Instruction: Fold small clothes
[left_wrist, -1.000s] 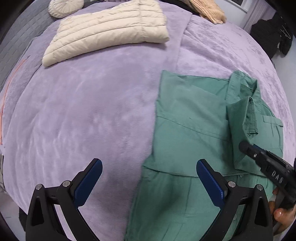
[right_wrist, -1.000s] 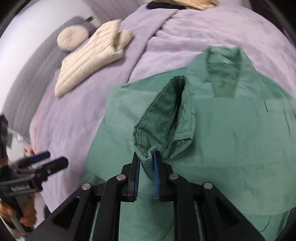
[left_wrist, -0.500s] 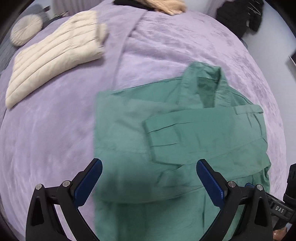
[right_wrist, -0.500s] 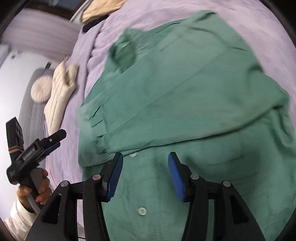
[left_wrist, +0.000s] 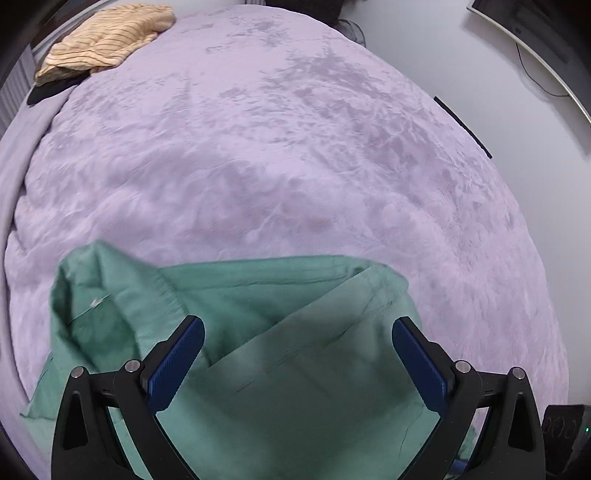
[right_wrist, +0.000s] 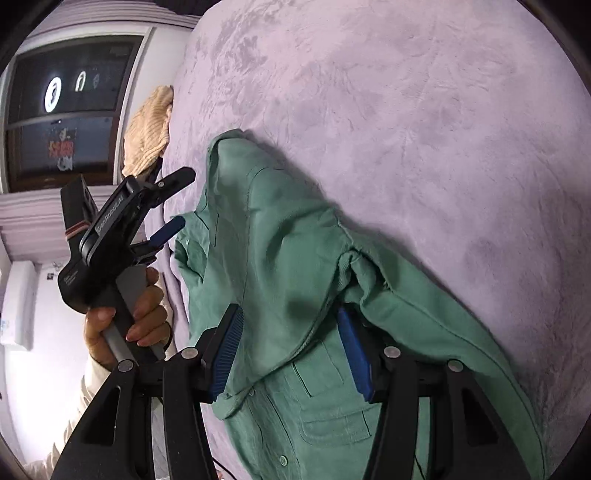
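- Green shirt on the lilac bed cover, near edge of the bed, partly folded: one sleeve laid across the front, collar bunched at the left in the left wrist view.
- Long axis, judged from the right wrist view: collar at the far end, buttoned front and chest pocket at the near end; shirt points away from the right gripper, angled slightly left.
- Left gripper: released, jaws wide, nothing between the pads, poised over the folded sleeve and shoulder. Same gripper visible in the right wrist view, carried by a hand, just left of the shirt.
- Right gripper: spread about halfway, cloth bulging between the pads; right pad partly hidden under a fold. No pinch visible; treat as released.
- Risk: sleeve fold springing back. Cause: loose cloth, raised ridge at the shoulder, no grip on it.
- Risk: snagging the fold on withdrawal. Cause: cloth draped over the right pad.
- Risk: skewed next fold. Cause: crumpled collar and uneven left edge; grasp points not level across the long axis.
- Risk: dragging the whole shirt. Cause: plush cover giving little hold.
- Striped tan garment at the far left corner, well apart; no interference expected.
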